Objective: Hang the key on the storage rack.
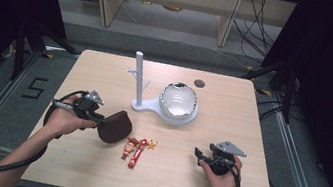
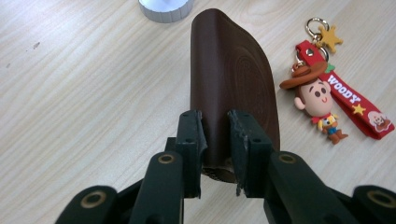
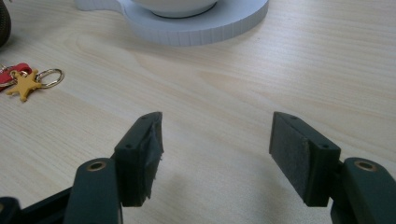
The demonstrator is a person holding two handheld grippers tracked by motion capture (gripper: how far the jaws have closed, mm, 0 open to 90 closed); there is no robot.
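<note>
A dark brown leather case (image 1: 114, 125) (image 2: 232, 84) is lifted slightly off the wooden table (image 1: 92, 168) at the left. My left gripper (image 1: 96, 116) (image 2: 215, 140) is shut on its near edge, both pads pressing the leather. A Woody keychain (image 1: 135, 150) (image 2: 327, 91) with a red strap, a gold star and a ring lies just right of the case. My right gripper (image 1: 199, 155) (image 3: 217, 154) rests open at the table's right front, with bare wood between its fingers.
A white stand (image 1: 164, 108) (image 3: 196, 25) with an upright post (image 1: 139, 76) and a shiny bowl (image 1: 178, 100) sits at the table's middle back. A small dark hole (image 1: 199, 83) marks the far right. The keychain's star and ring (image 3: 32, 80) lie left of my right gripper.
</note>
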